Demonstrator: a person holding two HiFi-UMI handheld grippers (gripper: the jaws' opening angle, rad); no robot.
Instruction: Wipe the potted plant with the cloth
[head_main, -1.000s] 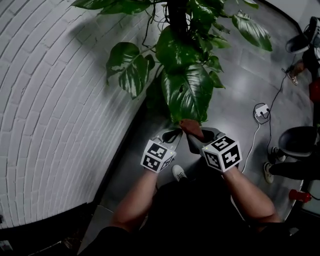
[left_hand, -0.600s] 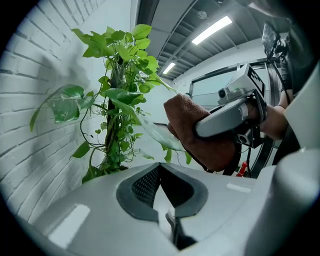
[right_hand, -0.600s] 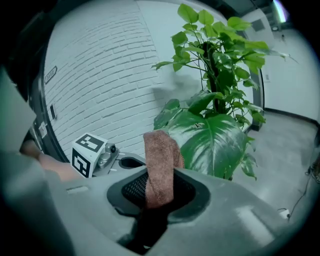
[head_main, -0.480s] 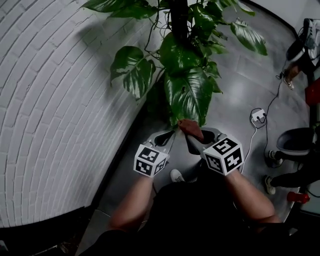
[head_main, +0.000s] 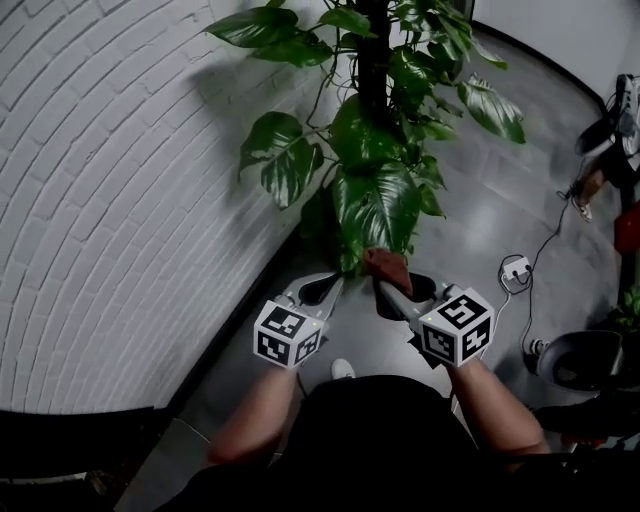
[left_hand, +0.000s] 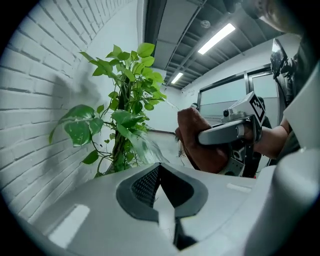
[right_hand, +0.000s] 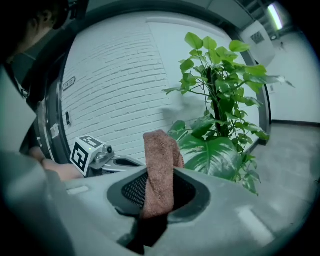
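The potted plant (head_main: 372, 120) climbs a dark stem beside the wall, and its large lower leaf (head_main: 375, 205) hangs toward me. A brown cloth (head_main: 388, 266) sticks up from my right gripper (head_main: 386, 284), which is shut on it just below that leaf's tip. In the right gripper view the cloth (right_hand: 159, 160) stands folded between the jaws of that gripper (right_hand: 159, 186), with the big leaf (right_hand: 215, 155) behind it. My left gripper (head_main: 334, 281) is beside it on the left, jaws together with nothing in them. The left gripper view shows this gripper (left_hand: 159, 169), the cloth (left_hand: 197, 145) and the plant (left_hand: 125, 115).
A white brick wall (head_main: 120, 200) curves along the left. The floor is grey. On it at the right lie a white power strip (head_main: 516, 270) with its cable, and a dark round seat (head_main: 582, 360). Another person's foot (head_main: 583, 206) shows at far right. My shoe (head_main: 342, 369) is below the grippers.
The head view has tipped up, so the plant and grippers sit lower in the frame. My left gripper has drifted a little left, away from the right one. The cloth stays at the leaf's tip.
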